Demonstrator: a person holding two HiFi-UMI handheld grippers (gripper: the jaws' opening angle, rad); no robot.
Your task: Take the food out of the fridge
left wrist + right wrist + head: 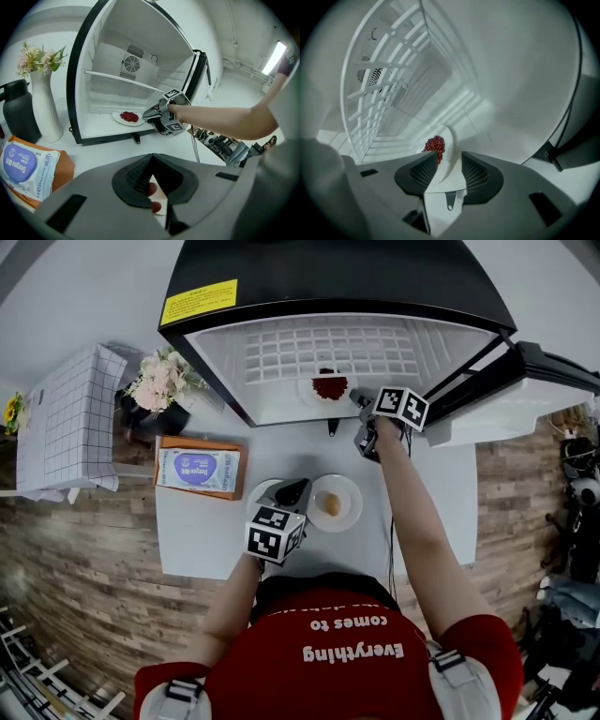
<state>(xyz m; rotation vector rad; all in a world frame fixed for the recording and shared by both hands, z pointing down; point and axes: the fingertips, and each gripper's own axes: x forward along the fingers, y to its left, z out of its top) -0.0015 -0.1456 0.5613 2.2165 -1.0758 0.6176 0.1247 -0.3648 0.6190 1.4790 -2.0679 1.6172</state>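
**Head view.** The black mini fridge (337, 268) with its white interior stands open on the white table (206, 540). Just inside the fridge's opening, on its floor, sits the round white plate of dark red food (312, 393). The right gripper (356, 399) is at that plate's near edge. In front of the fridge, out on the table, lies a white plate with a pale bun (352, 514). Just beside it, a small white plate (260, 491) sits under the left gripper (292, 489).

**Left gripper view.** The left gripper's jaws stand close together, apparently clamped on the small white plate's rim. Reddish pieces (152, 190) show in the gap. If this hand drags or tilts while attention goes to the fridge, I judge the pieces could roll off. The small plate could also knock the bun plate.

**Right gripper view.** The right gripper's jaws stand apart with the rim of the red-food plate between them, and the pads are not pressing on it. The rim looks thin and smooth, and the loose red heap (435, 145) lies just behind one pad.

- **Too shallow a bite:** the rim may slip out of the jaws.
- **Too deep a bite:** the pad may crush or push the food.
- **Held by one edge:** the plate would probably droop as it leaves the fridge and spill the heap.
- **Carried too low:** the plate could catch on the fridge's front lip.
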